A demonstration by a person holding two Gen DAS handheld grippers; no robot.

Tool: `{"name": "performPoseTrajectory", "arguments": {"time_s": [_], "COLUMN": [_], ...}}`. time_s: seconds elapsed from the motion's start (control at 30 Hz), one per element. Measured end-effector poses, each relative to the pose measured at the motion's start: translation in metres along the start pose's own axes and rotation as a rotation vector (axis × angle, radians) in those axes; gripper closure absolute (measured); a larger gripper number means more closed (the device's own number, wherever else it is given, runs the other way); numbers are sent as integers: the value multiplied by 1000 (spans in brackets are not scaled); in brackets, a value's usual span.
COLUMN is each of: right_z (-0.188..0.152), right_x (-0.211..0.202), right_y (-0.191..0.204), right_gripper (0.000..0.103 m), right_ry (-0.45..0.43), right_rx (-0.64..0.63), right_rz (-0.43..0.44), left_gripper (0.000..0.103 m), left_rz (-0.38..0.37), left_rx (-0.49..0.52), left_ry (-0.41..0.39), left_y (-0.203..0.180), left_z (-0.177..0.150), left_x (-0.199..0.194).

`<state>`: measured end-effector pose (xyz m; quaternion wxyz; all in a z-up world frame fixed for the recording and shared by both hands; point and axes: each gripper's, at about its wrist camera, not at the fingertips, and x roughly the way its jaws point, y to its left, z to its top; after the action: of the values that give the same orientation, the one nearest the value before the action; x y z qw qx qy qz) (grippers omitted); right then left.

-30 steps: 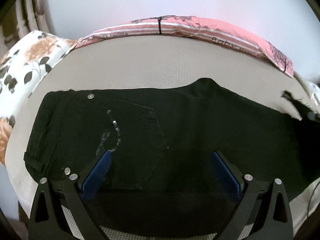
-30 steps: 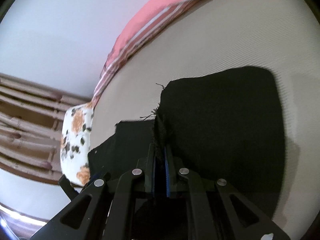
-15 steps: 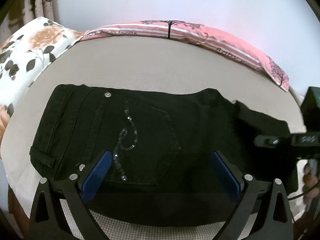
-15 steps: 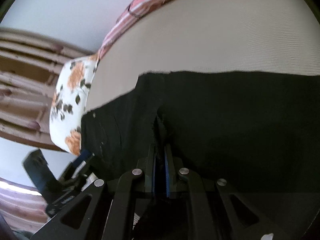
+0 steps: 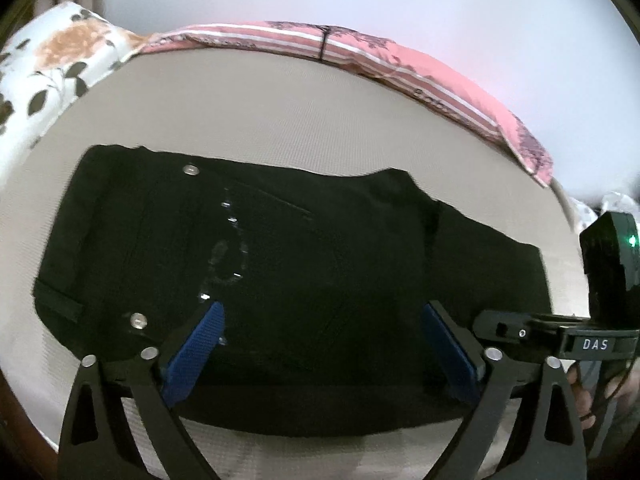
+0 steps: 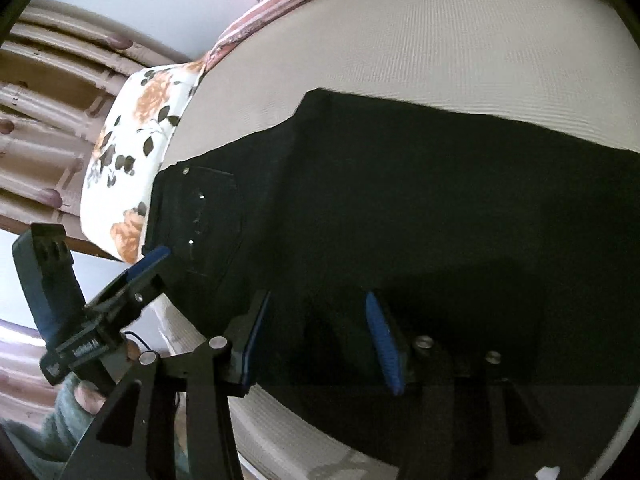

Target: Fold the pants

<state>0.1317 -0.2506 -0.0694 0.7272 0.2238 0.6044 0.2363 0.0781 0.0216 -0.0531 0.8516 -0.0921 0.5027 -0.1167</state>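
The black denim pants (image 5: 304,280) are so dark that their folds and layers barely separate, and the near hem is hidden behind the left gripper (image 5: 320,344) at 6 o'clock. In the right wrist view the pants (image 6: 440,208) run off the frame at 3 o'clock. The person's hand (image 5: 580,392) at 4 o'clock shows only as a few fingers. Lettering on the pink striped pillow (image 5: 440,80) is too blurred to read.

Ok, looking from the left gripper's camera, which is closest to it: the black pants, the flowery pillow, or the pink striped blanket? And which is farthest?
1. Pants: right under the left gripper, whose jaws are closing with no cloth pinched.
2. Flowery pillow: far left corner.
3. Pink striped blanket: along the bed's back edge, farthest.
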Motion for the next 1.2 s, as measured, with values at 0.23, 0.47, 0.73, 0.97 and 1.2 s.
{"name": "performPoseTrajectory", "arguments": {"time_s": [0.23,0.47,0.73,0.97,1.2], "right_z": [-18,-24,-26,-30,-32], "right_x": [-49,-77,-74,-76,-76], "right_y": [-35,-65,-78,-91,-98], "right_gripper": [54,50,49,48,48], "right_ry": [-121,-209,-219,-222,-226], "right_rx": [112,211,257,291,308], "right_rz": [-27,-29,-19,-12,-7], "left_gripper": [39,57,59,59,59], "left_rz": [-195,-367,-388,-479,-531], "left_rx": [-12,-62,-149,-191,-196], "left_ry": [129,314,447,506,533], "left_y": [-17,-34,-33,-45,-55], "left_z": [-5,-8,-11,-5,0], "left_x": [12,45,74,87,98]}}
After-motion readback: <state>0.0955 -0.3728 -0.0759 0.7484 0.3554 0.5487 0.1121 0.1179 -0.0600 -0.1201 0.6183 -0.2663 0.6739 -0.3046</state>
